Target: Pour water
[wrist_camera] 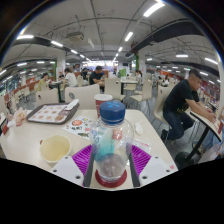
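The water bottle (111,150) stands on the surface (30,140) between the fingers (83,158). Left of it sits a cup (54,149); behind-left, a tray (52,113).

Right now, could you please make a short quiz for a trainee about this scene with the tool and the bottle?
1. True or false: the water bottle with the blue cap stands between the fingers of the tool.
2. Which container stands beside the bottle on the table? A) a yellowish cup B) a glass jug C) a metal pot
3. Fill the gap: beyond the bottle on the table lies a dark ______ holding food items.

Key: 1 true. 2 A, the yellowish cup. 3 tray.
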Demonstrator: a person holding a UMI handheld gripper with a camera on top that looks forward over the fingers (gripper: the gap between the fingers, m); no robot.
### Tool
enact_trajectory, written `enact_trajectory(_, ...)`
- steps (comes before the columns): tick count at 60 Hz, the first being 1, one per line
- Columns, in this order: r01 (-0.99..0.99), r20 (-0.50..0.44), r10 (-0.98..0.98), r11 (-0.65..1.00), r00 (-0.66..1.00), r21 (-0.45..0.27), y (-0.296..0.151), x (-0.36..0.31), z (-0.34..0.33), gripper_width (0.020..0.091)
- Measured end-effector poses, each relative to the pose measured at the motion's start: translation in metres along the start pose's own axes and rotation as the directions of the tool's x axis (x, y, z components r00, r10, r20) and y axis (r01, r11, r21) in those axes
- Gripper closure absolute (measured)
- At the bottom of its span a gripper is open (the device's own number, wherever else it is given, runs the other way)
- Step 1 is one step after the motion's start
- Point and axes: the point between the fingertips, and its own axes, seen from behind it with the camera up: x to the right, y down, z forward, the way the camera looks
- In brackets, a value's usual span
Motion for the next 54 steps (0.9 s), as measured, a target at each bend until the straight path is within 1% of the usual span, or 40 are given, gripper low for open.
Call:
enact_trajectory(1,0.001,0.002,-0.001,1.0,1.0,-0.012,0.0,0.0,-0.001,0.0532)
enact_trajectory(2,0.002,0.006,-0.002,1.0,1.0,-0.026,0.001,0.0,-0.004,0.0498)
enact_trajectory(4,0.007,0.017,-0.006,0.998,1.0,-0.056,0.005,-0.002,-0.01,0.0387)
enact_trajectory(5,0.009,0.021,-0.008,0.997,1.0,-0.073,0.007,-0.003,-0.013,0.0317)
enact_trajectory(6,0.012,0.024,-0.009,0.996,1.0,-0.091,0.01,-0.003,-0.017,0.026)
enact_trajectory(7,0.012,0.028,-0.009,0.994,1.0,-0.107,0.014,-0.005,-0.016,0.0242)
enact_trajectory(9,0.015,0.03,-0.011,0.99,0.999,-0.141,0.02,-0.007,-0.024,0.0271)
enact_trajectory(14,0.032,0.017,-0.029,0.978,0.999,-0.206,0.033,-0.009,-0.049,0.0244)
enact_trajectory(19,0.056,-0.008,-0.06,0.965,0.998,-0.257,0.043,-0.009,-0.08,0.0248)
enact_trajectory(26,0.051,-0.001,-0.054,0.948,0.999,-0.314,0.049,-0.028,-0.12,0.025)
enact_trajectory(35,0.024,0.022,-0.018,0.938,1.0,-0.346,0.047,-0.062,-0.153,0.0251)
enact_trajectory(42,0.031,0.03,-0.022,0.94,0.999,-0.34,0.04,-0.08,-0.164,0.0251)
enact_trajectory(54,0.055,0.052,-0.04,0.942,0.998,-0.332,0.033,-0.094,-0.163,0.0253)
